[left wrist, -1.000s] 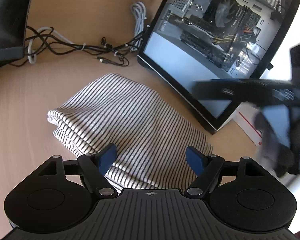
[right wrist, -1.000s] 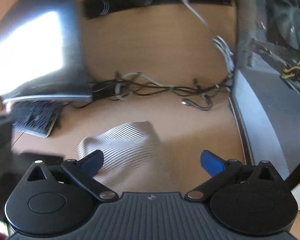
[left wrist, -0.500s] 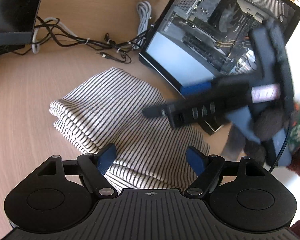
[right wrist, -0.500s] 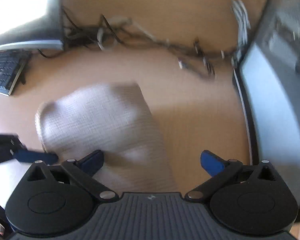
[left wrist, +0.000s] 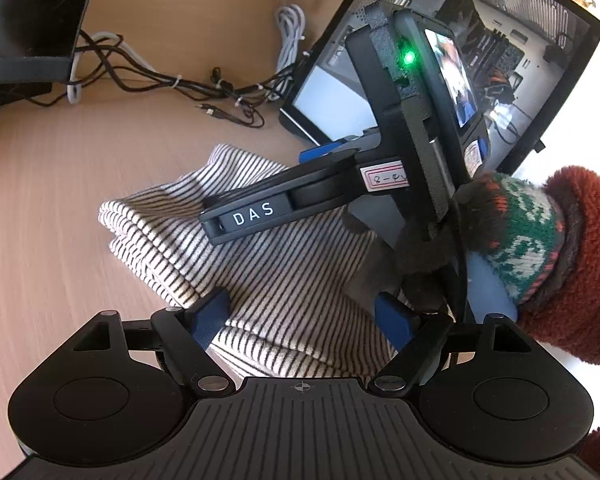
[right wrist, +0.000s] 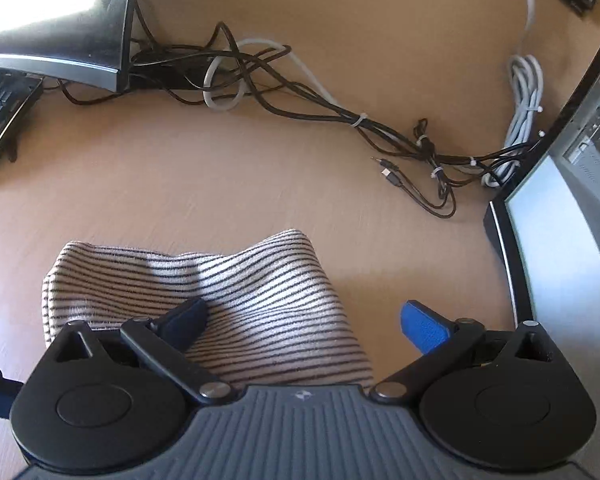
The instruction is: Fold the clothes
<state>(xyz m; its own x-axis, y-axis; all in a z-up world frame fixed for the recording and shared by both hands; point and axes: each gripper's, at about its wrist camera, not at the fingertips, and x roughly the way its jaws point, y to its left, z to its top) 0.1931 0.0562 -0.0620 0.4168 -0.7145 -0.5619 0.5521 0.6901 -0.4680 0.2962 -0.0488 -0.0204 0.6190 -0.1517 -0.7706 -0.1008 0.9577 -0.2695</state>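
**Both Grippers Open Over the Folded Striped Garment**

The left gripper [left wrist: 300,316] sits at the bottom of its own view with its blue fingers [left wrist: 210,314] spread, and the jaws are opening. The striped garment [left wrist: 260,256] lies between and beneath them, but the pads are not pressing on it. The wide stance probably serves to clear the thick stack of layers rather than to pinch a single edge.

The right gripper [right wrist: 304,326] is likewise spread. In its own view, the left finger hangs over the striped cloth at lower centre; the right finger stands over bare wooden desk [right wrist: 260,184], beyond the cloth's right edge. It holds nothing. In the left wrist view, this gripper crosses the centre of the frame over the garment, carried by a hand in a patterned knit glove [left wrist: 516,236] with a rust-red sleeve [left wrist: 584,264] at the right edge.

The garment lies on the desk as a compact bundle with several layers showing at its left edge, so the fold appears well advanced. Straddling the right edge suggests the right gripper is set to take that edge.

Cables [right wrist: 340,116] run across the upper centre of the right wrist view, well apart from the cloth. An open computer case [left wrist: 480,60] stands at the upper right, just beside the garment.
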